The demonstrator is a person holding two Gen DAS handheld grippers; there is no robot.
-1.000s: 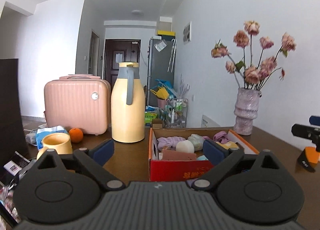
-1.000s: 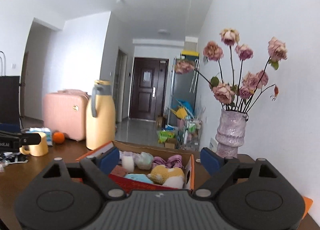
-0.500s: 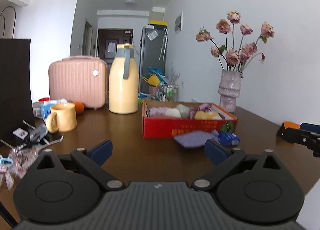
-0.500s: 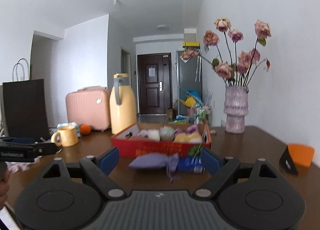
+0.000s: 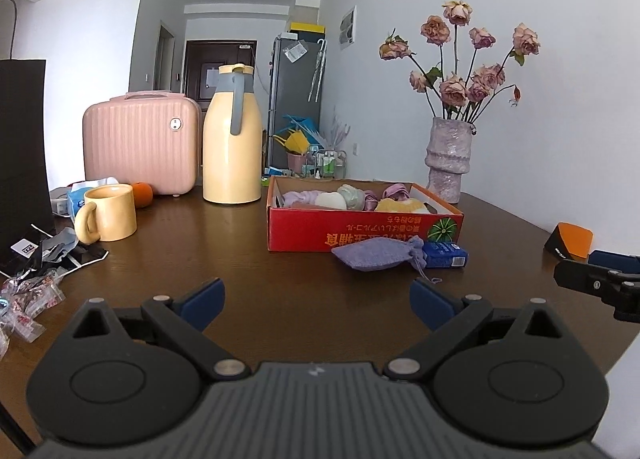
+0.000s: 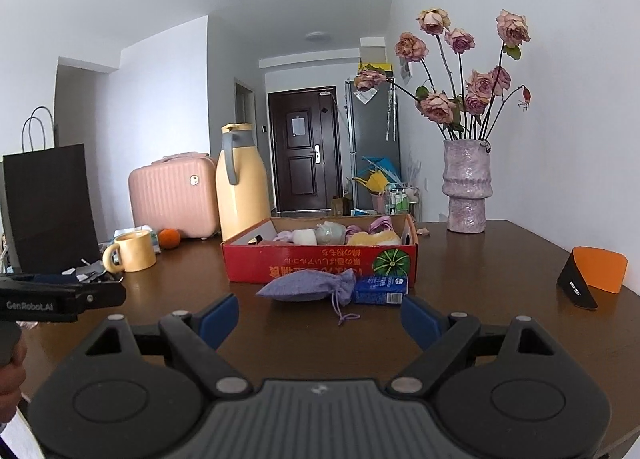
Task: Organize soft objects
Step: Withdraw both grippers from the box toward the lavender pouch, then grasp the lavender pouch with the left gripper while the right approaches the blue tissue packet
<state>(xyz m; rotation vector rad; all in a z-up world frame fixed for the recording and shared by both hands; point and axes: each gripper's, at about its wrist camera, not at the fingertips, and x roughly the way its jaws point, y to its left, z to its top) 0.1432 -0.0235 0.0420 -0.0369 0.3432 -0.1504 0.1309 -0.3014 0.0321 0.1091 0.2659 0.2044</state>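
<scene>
A red cardboard box [image 5: 360, 235] [image 6: 320, 265] stands on the dark wooden table and holds several soft items: white, green, purple and yellow. A purple drawstring pouch [image 5: 374, 255] [image 6: 308, 286] lies on the table in front of the box, next to a blue carton [image 5: 445, 254] [image 6: 380, 290]. My left gripper [image 5: 318, 301] is open and empty, low over the table, well short of the pouch. My right gripper [image 6: 320, 319] is open and empty, close in front of the pouch.
A yellow jug [image 5: 231, 139], a pink case [image 5: 140, 141], a yellow mug [image 5: 108, 213] and an orange [image 5: 142, 194] stand at the back left. A vase of roses [image 6: 466, 187] stands at the back right. An orange-black stand [image 6: 592, 275] sits right. Wrappers [image 5: 28, 295] lie left.
Both grippers have pulled back from over the box and dropped lower; the pouch and the blue carton in front of the box have come into view. Both stay open.
</scene>
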